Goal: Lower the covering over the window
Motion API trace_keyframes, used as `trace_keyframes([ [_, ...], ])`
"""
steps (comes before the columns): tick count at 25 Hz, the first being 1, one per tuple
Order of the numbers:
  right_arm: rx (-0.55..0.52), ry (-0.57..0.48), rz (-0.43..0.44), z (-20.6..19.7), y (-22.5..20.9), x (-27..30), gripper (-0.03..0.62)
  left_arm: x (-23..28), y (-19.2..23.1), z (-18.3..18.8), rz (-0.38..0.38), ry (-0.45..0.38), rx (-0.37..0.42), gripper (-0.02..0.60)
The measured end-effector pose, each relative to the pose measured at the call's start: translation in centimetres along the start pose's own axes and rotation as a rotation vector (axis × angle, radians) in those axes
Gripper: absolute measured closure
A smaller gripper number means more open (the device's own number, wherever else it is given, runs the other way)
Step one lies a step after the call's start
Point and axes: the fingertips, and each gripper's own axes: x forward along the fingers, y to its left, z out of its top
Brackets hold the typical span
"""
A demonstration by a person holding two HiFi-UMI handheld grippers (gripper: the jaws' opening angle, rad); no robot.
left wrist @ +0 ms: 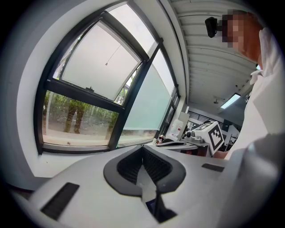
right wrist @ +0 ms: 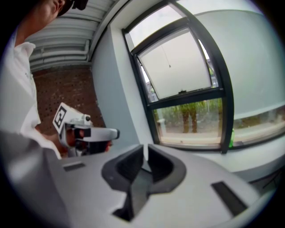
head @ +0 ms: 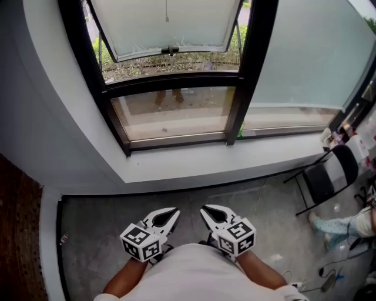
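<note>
Roller blind (head: 167, 23) covered only the upper pane at top centre, pull cord (head: 167, 12) dangling. We kept left gripper (head: 166, 218) and right gripper (head: 211, 216) closed, empty, at bottom centre, probably before reaching.

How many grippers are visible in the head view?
2. The left gripper is at the bottom, left of centre; the right gripper is beside it on the right. Both face the window, jaws shut and empty. None seems hidden.

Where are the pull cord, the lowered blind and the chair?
pull cord (head: 167, 19): head view, its bottom tip.
lowered blind (head: 305, 53): head view, middle of its pale fabric.
chair (head: 320, 183): head view, its black seat.
</note>
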Motion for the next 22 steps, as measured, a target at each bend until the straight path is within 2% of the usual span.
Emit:
trace_keyframes([
  [6, 0.005, 0.002, -0.008, -0.3, -0.8, -0.8, 0.568, 0.4, -0.7, -0.2, 0.004, 0.005, 0.001, 0.558],
  [10, -0.05, -0.052, -0.023, 2.9, -3.1, -0.1, 0.568, 1.8, 0.2, 2.5, 0.006, -0.045, 0.052, 0.558],
  [16, 0.012, -0.007, -0.051, 0.8, -3.2, -2.9, 0.568, 0.9, -2.2, -0.1, 0.013, 0.02, -0.009, 0.558],
  [20, -0.009, -0.024, -0.066, 2.8, -4.8, -2.3, 0.568, 1.9, -1.8, 1.9, 0.006, -0.009, 0.022, 0.558],
  [22, -0.009, -0.026, -0.075, 2.9, -5.5, -2.4, 0.568, 2.2, -2.0, 1.8, 0.003, -0.006, 0.027, 0.558],
])
